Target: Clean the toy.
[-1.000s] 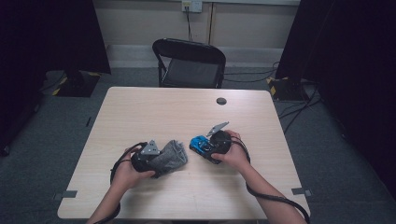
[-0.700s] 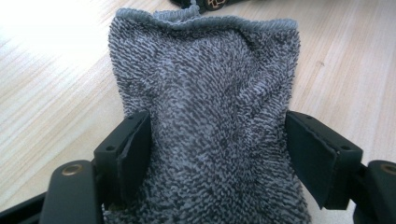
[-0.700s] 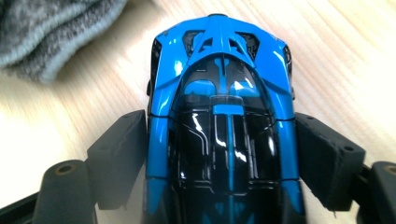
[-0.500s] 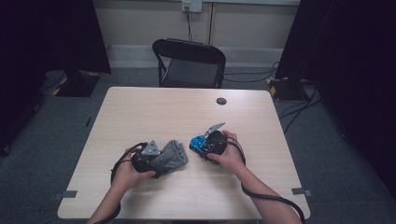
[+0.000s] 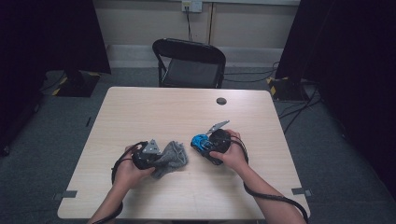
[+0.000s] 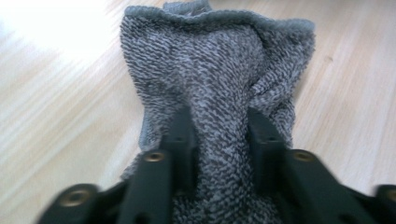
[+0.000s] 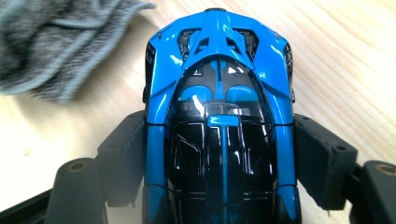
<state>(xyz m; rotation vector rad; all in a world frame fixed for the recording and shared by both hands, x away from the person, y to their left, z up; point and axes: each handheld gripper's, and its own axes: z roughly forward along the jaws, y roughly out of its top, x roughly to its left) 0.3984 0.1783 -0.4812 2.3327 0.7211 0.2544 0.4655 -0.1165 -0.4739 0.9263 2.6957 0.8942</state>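
A grey knitted cloth (image 5: 173, 156) lies bunched on the table's near left part. My left gripper (image 5: 156, 158) lies beside it with the jaws pointing right. In the left gripper view the jaws have just been closing, and my left gripper (image 6: 219, 119) now pinches a fold of the cloth (image 6: 219, 70) between its pads. A blue and black toy car (image 5: 200, 141) sits just right of the cloth. My right gripper (image 5: 204, 145) is shut on it. In the right gripper view the car (image 7: 219, 93) fills the gap of the right gripper (image 7: 222, 133), a pad pressed on each flank.
The light wooden table (image 5: 154, 112) has a small dark round hole (image 5: 221, 101) near its far edge. A black folding chair (image 5: 189, 63) stands behind the table. Black cables trail from both grippers toward the near edge.
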